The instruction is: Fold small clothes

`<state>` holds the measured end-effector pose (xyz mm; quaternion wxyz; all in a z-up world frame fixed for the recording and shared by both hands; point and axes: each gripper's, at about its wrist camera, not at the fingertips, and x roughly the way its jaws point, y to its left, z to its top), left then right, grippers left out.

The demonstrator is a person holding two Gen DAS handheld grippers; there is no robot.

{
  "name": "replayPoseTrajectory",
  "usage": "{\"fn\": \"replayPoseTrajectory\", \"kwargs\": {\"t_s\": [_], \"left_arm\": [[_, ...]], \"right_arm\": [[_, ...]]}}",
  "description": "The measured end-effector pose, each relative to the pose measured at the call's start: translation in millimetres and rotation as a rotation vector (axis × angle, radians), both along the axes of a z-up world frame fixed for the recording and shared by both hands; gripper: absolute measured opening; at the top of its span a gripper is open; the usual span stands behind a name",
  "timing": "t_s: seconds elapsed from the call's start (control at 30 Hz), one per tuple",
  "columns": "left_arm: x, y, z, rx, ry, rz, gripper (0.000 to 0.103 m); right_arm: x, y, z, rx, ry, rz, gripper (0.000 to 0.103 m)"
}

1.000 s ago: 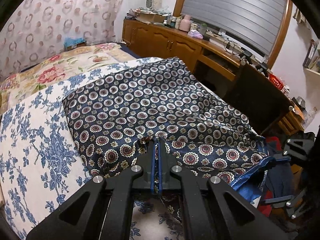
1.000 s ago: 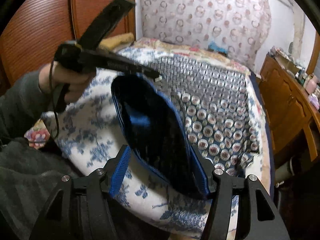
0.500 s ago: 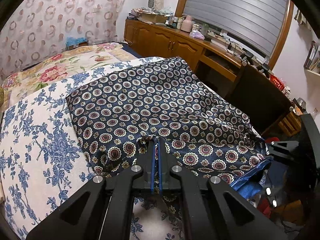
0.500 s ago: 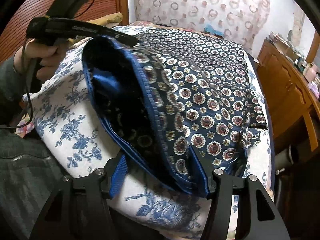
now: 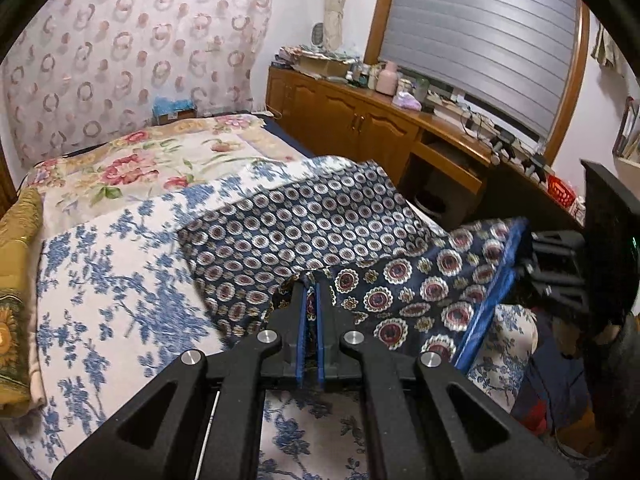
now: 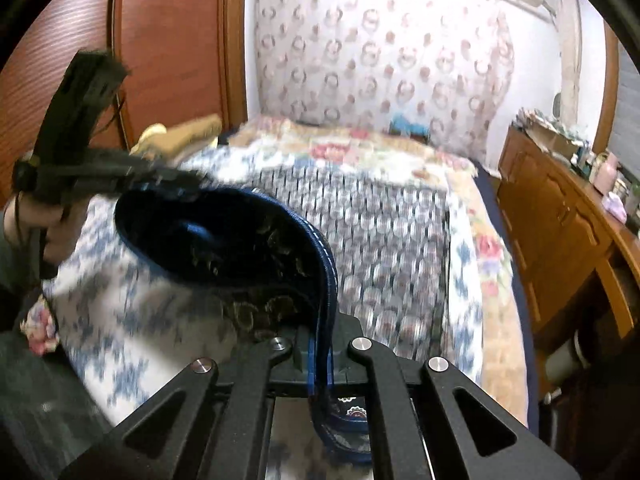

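Navy patterned shorts (image 5: 332,236) spread over blue-flowered sheet (image 5: 120,288) on bed (image 5: 160,152), near end raised off the sheet, far end lying flat. Left gripper (image 5: 310,286) pressed together on a pinch of the patterned cloth near the hem. Right gripper (image 6: 320,344) clamped on the blue waistband (image 6: 326,276), band running down between the pads and out below. Waist opening held agape between the two grippers, dark inside showing in right wrist view. Left gripper also seen there at upper left, gripped by a hand (image 6: 24,220). Wooden cabinets (image 5: 352,120) beside the bed, cluttered top under grey blind (image 5: 480,36). Ring-patterned curtain (image 5: 120,52) behind. Right view blurred.
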<state>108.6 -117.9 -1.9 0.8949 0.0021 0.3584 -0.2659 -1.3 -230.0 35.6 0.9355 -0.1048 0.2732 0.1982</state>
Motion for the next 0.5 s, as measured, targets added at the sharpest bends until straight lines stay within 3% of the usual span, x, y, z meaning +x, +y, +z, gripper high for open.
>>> {"fn": "replayPoseTrajectory", "kwargs": {"t_s": [0.2, 0.33, 0.5], "left_arm": [[14.8, 14.1, 0.3, -0.012, 0.005, 0.027, 0.008], [22.1, 25.0, 1.1, -0.02, -0.021, 0.056, 0.041], [34.6, 38.6, 4.0, -0.018, -0.029, 0.071, 0.044]], "right_arm": [[49.8, 7.8, 13.9, 0.034, -0.023, 0.028, 0.003], [79.8, 11.6, 6.6, 0.033, -0.002, 0.039, 0.003], [112.7, 24.8, -3.6, -0.024, 0.025, 0.064, 0.003]]}}
